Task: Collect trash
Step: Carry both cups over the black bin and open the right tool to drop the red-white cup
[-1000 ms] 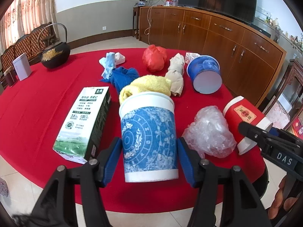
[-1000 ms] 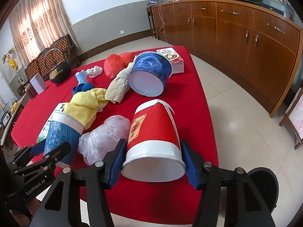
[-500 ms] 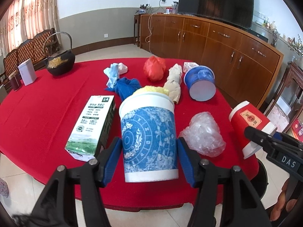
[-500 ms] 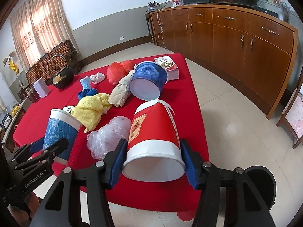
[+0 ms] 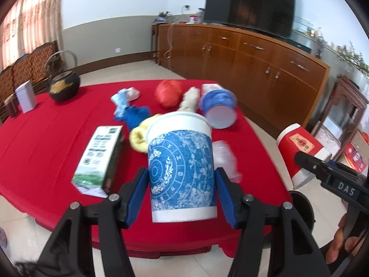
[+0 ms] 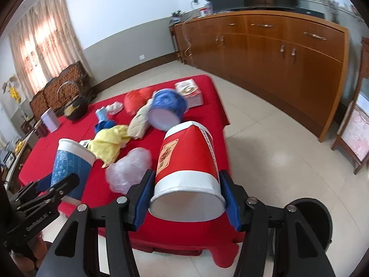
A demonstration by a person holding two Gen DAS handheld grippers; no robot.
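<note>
Left tool (image 5: 182, 194) clamps the blue cup (image 5: 182, 170); right tool (image 6: 186, 196) clamps the red cup (image 6: 188, 164). Keep both grips firm and level until over the black bin (image 6: 309, 219).

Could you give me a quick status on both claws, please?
Left claw shut on blue patterned cup. Right claw shut on red cup. Black bin below right; path open.

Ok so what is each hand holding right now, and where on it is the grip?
Left tongs clamp the blue patterned cup upright, on its lower sides. Right tongs clamp the red cup by its white band, near the end facing the camera.
</note>
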